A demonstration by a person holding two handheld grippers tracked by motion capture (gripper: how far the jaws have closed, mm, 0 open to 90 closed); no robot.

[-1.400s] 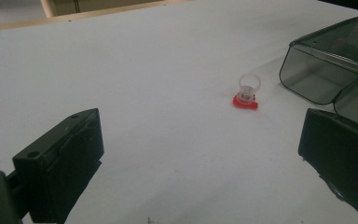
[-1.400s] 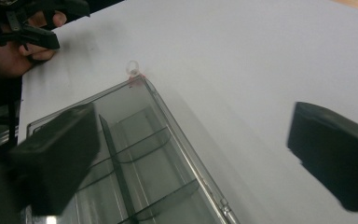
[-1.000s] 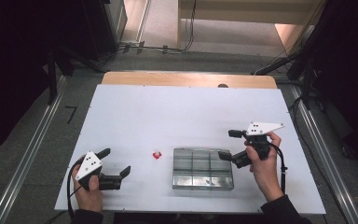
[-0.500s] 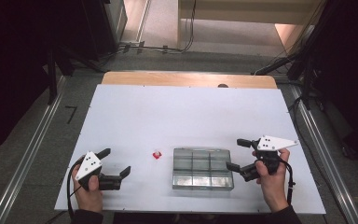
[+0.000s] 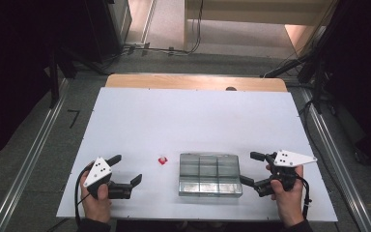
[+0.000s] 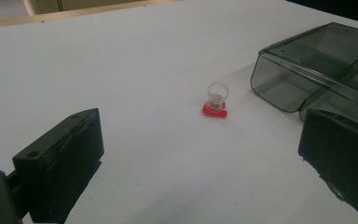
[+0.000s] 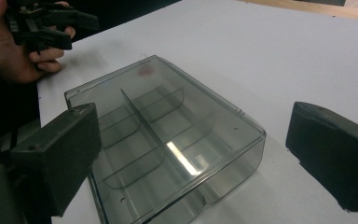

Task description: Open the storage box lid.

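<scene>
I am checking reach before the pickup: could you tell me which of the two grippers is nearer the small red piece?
The left gripper: the small red piece lies just beyond it, while the clear box separates the right gripper from it.

Looks like a lab or test setup, probably: bare white table point(image 5: 183, 121) on a grey floor point(image 5: 38, 159), loose cables point(image 5: 140, 47), dark equipment racks point(image 5: 101, 19) around.

The left gripper point(image 5: 125, 171) sits low at the near left of the table, held in the person's left hand point(image 5: 95, 202), its jaws spread wide and pointing right. The right gripper point(image 5: 252, 169) is held in the right hand point(image 5: 288, 198) at the near right, jaws wide apart and pointing left. Both forearms come in from the near edge, well apart.
</scene>
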